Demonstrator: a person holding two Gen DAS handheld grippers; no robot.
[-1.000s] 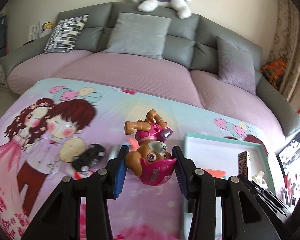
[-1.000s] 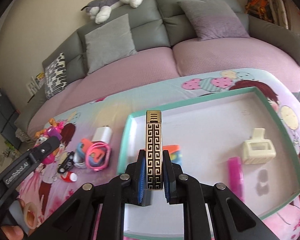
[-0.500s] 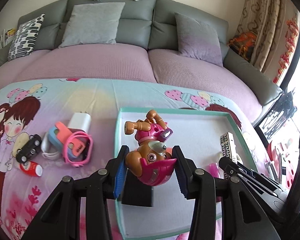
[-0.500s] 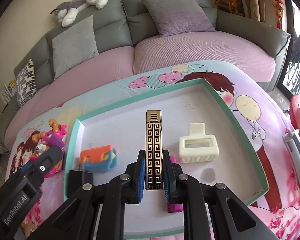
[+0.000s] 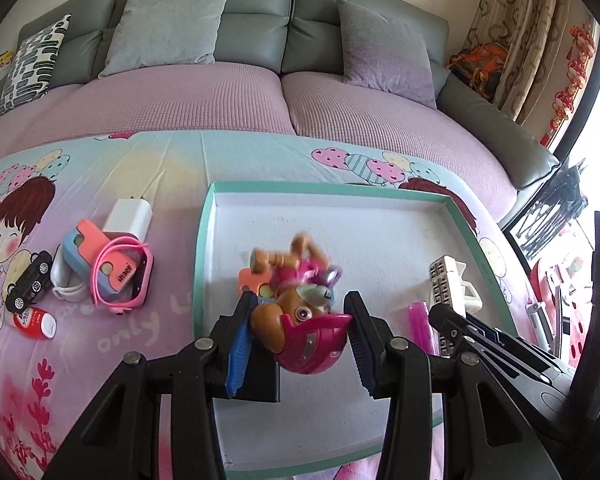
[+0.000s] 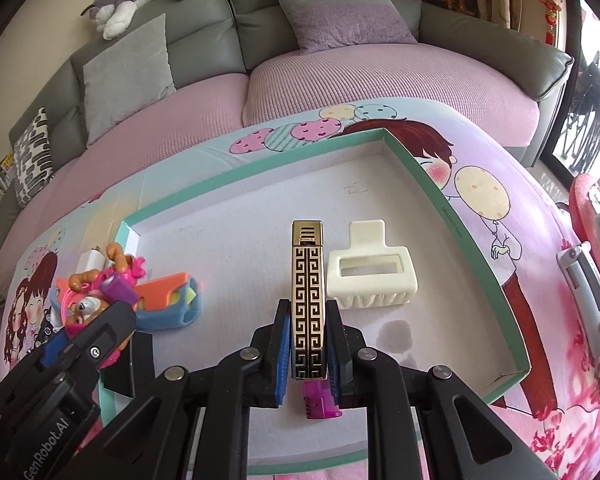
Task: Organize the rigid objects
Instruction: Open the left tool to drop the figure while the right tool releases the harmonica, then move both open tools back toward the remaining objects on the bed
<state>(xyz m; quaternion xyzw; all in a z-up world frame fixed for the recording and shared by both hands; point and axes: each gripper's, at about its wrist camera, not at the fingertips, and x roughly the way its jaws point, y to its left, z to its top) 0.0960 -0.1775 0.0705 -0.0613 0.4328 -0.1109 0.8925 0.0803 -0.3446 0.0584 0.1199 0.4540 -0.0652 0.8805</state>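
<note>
While your left gripper (image 5: 298,330) sits over the near-left part of the tray (image 5: 204,240), its jaws look spread a bit wider than the puppy toy (image 5: 300,320); the toy is blurred, so you likely have it loose or dropping, cannot tell for sure. It's hard light plastic, lumpy, with thin paws, so pinch across the helmet or body. Left of the tray on the printed cloth (image 5: 172,160) sit a toy car (image 5: 30,286), white charger (image 5: 128,214) and pink watch (image 5: 120,272), all stiff and light. Inside the tray: orange-blue toy (image 6: 168,294), cream hair clip (image 6: 372,270), magenta stick (image 6: 320,400). Your right gripper (image 6: 308,354) is clamped on the gold patterned lighter (image 6: 307,300), held above the tray floor; it's smooth metal, likely slippery, so grip its flat sides.
</note>
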